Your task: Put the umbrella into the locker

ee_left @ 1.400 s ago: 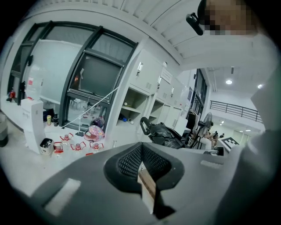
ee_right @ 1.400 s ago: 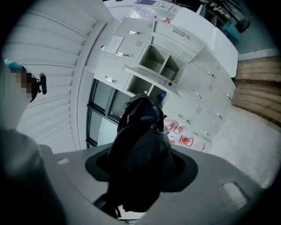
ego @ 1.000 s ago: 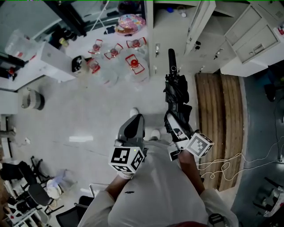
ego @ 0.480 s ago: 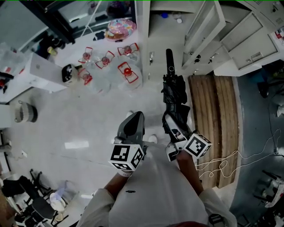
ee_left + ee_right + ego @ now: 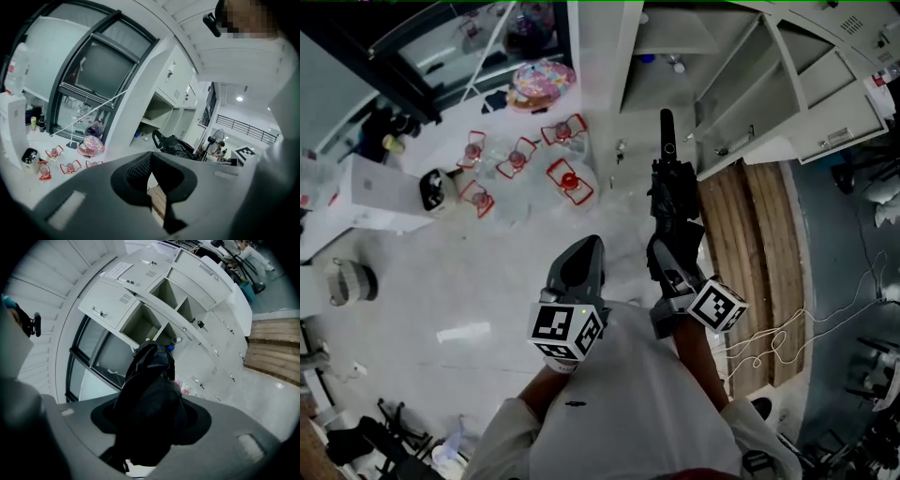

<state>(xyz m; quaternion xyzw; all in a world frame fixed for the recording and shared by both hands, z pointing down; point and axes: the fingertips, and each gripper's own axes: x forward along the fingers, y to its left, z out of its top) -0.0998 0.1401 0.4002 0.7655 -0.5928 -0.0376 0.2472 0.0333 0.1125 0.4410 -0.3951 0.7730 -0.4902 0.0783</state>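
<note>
Two jaws of the right gripper (image 5: 672, 264) clamp, partly closed, round the folded black umbrella (image 5: 672, 192), its handle aimed at the open locker (image 5: 675, 39), now nearer than a second ago, so insertion seems close; the left gripper (image 5: 590, 247) has its jaws together, empty.

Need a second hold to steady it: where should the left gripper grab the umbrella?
Probably grip the umbrella on its folded canopy, just ahead of the right gripper, from the left: the slim far end points at the locker.
</note>
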